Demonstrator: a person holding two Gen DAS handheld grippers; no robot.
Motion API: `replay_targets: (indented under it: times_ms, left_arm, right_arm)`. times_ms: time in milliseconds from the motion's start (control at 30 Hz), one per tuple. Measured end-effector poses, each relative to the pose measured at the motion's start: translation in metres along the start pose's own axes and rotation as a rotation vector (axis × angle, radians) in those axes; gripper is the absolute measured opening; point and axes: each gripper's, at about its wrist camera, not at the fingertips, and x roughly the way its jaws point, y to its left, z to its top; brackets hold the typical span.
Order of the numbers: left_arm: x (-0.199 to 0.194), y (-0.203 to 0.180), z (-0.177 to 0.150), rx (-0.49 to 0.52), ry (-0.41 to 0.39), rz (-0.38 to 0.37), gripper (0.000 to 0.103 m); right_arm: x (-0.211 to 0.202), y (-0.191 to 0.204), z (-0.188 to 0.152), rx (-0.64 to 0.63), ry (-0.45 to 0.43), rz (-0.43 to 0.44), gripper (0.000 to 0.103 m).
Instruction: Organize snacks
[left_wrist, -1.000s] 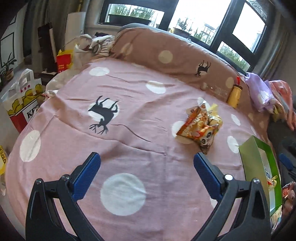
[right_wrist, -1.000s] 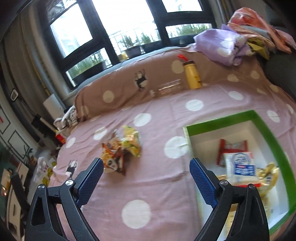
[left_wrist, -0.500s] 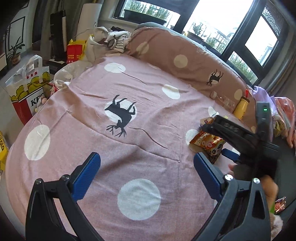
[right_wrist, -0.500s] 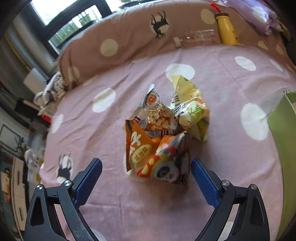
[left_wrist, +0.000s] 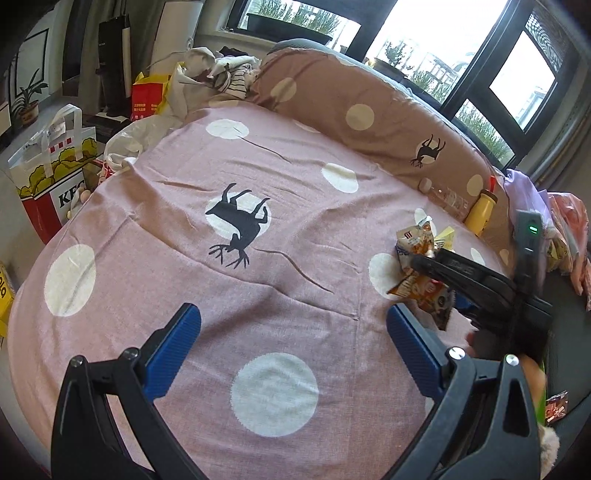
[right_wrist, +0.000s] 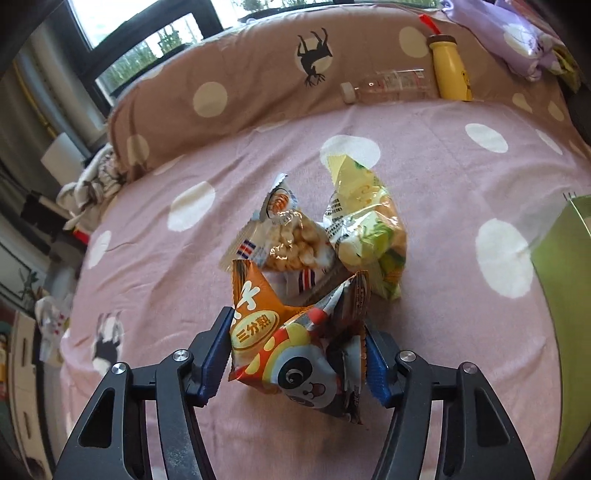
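Note:
In the right wrist view my right gripper (right_wrist: 295, 350) is closed on an orange panda snack bag (right_wrist: 295, 347), its blue pads pressing both sides. Behind that bag lie a clear bag of round puffs (right_wrist: 288, 243) and a yellow-green bag (right_wrist: 365, 229) on the pink dotted bedspread (right_wrist: 461, 332). The green box's wall (right_wrist: 565, 295) shows at the right edge. In the left wrist view my left gripper (left_wrist: 291, 347) is open and empty over the bedspread (left_wrist: 184, 229). The right gripper's black body (left_wrist: 480, 284) reaches over the snack pile (left_wrist: 421, 266) at the right.
A yellow bottle (right_wrist: 448, 70) and a clear plastic bottle (right_wrist: 388, 86) lie against the brown dotted bolster (right_wrist: 240, 92). A purple bundle (right_wrist: 517, 37) sits at the back right. A KFC paper bag (left_wrist: 51, 177) and a red bag (left_wrist: 147, 99) stand beside the bed at the left.
My right gripper moved down onto the snack pile and closed on the orange panda bag. My left gripper stayed open and shifted only slightly.

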Motion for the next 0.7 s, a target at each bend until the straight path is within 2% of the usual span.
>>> replay_targets:
  times_ms: [200,300,400,467,567,600,700]
  left_arm:
    - [0.002,-0.003,-0.003,0.013,0.011,0.011,0.101]
    - [0.005,-0.006,-0.006,0.024,0.029,0.005,0.101]
    - [0.008,-0.012,-0.009,0.035,0.049,-0.012,0.101]
    - [0.010,-0.017,-0.012,0.056,0.061,-0.017,0.101]
    - [0.013,-0.025,-0.016,0.085,0.080,-0.038,0.101]
    - [0.014,-0.027,-0.018,0.087,0.092,-0.057,0.101]
    - [0.019,-0.034,-0.024,0.082,0.153,-0.154,0.101]
  right_arm:
    - [-0.040,-0.010,-0.034,-0.103,0.136,0.120,0.063]
    - [-0.049,-0.017,-0.055,-0.139,0.241,0.148,0.063]
    - [-0.050,-0.026,-0.071,-0.139,0.307,0.162,0.064]
    - [-0.053,-0.029,-0.076,-0.162,0.279,0.155,0.065]
    - [-0.058,-0.036,-0.073,-0.129,0.236,0.110,0.074]
    - [-0.062,-0.038,-0.071,-0.118,0.213,0.096,0.079]
    - [-0.079,-0.050,-0.062,-0.081,0.145,0.098,0.080]
